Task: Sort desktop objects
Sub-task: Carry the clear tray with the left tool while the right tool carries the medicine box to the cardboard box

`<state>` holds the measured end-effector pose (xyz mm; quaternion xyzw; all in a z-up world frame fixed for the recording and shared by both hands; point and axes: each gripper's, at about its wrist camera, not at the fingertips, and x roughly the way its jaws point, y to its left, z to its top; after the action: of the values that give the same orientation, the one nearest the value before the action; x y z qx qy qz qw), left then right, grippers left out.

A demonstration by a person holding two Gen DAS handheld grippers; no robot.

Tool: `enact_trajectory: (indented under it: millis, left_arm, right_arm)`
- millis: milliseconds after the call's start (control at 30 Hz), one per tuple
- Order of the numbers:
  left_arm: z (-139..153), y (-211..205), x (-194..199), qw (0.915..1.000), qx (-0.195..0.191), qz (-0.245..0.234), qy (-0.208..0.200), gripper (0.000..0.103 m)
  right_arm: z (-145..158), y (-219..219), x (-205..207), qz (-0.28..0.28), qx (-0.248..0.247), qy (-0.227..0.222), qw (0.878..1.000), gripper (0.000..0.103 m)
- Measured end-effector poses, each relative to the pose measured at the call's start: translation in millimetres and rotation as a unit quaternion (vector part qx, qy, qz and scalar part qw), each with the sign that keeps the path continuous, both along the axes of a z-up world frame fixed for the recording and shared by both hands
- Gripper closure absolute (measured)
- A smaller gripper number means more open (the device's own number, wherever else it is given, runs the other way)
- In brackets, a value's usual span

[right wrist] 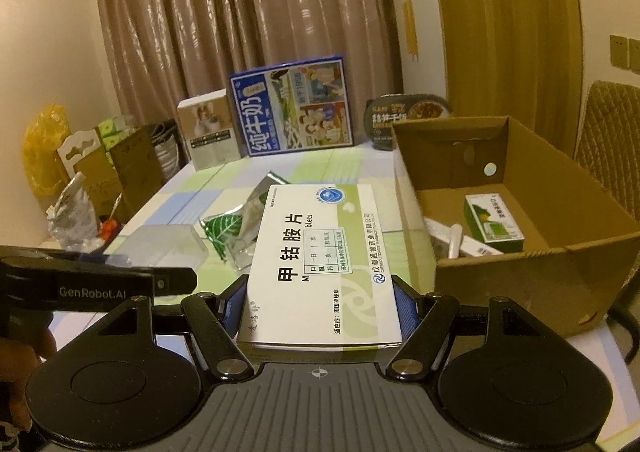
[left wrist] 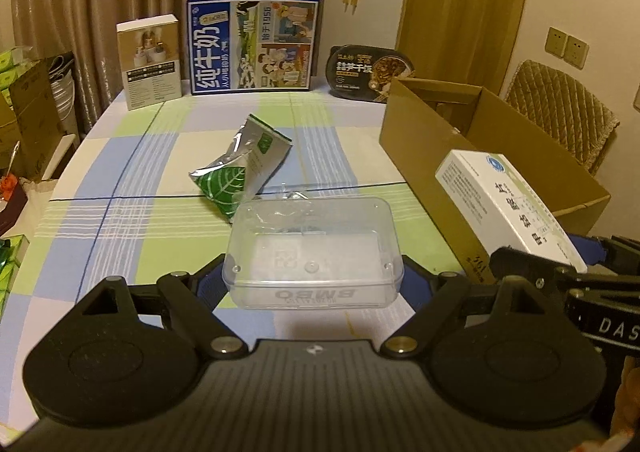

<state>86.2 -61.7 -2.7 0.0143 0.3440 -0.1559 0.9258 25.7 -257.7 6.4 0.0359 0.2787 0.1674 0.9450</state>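
Both grippers are full. At bottom centre, the right gripper (right wrist: 318, 308) is clamped on a flat white and green medicine box (right wrist: 320, 264); the left gripper (left wrist: 314, 280) is clamped on a clear plastic box (left wrist: 314, 252). The medicine box should be lifted over the right-side brown cardboard box's (right wrist: 532, 284) wall, then lowered gently.

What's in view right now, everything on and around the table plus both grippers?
Clear plastic box: 1, transparent, held in left gripper above the tablecloth.
Medicine box: 1, white and green, held in right gripper.
Foil pouch: 1, silver and green, mid-table.
Cardboard box: 1, brown, table's right side, open, holding a small green box and white items.
Milk carton box: 1, blue, far edge.
White box: 1, far left.
Meal tray: 1, black, far right.
Left gripper: shut.
Right gripper: shut.
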Motion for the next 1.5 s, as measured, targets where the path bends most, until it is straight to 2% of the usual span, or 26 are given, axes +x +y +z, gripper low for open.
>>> enact_trajectory:
  millis: [500, 700, 900, 1200, 1500]
  left_arm:
    - [8.9, -34.6, 5.5, 0.9990, -0.011, -0.044, -0.007, 0.019]
    - [22.8, -73.2, 15.4, 0.9959, -0.017, -0.087, -0.018, 0.019]
    - [35.3, -134.2, 27.3, 0.9879, -0.012, -0.150, -0.035, 0.019]
    - [22.7, -203.2, 51.6, 0.9755, -0.006, -0.216, -0.039, 0.019]
    - [7.3, -223.5, 69.9, 0.9736, 0.006, -0.226, -0.027, 0.019]
  right_arm:
    - [18.1, -30.9, 6.0, -0.035, -0.001, -0.018, 0.999, 0.035]
    - [30.6, -65.9, 17.5, -0.077, -0.006, -0.035, 0.996, 0.035]
    - [39.1, -117.3, 41.3, -0.128, -0.022, -0.045, 0.991, 0.035]
    - [32.2, -170.3, 68.3, -0.156, -0.030, -0.039, 0.986, 0.035]
    - [17.7, -180.5, 82.7, -0.160, -0.023, -0.028, 0.986, 0.035]
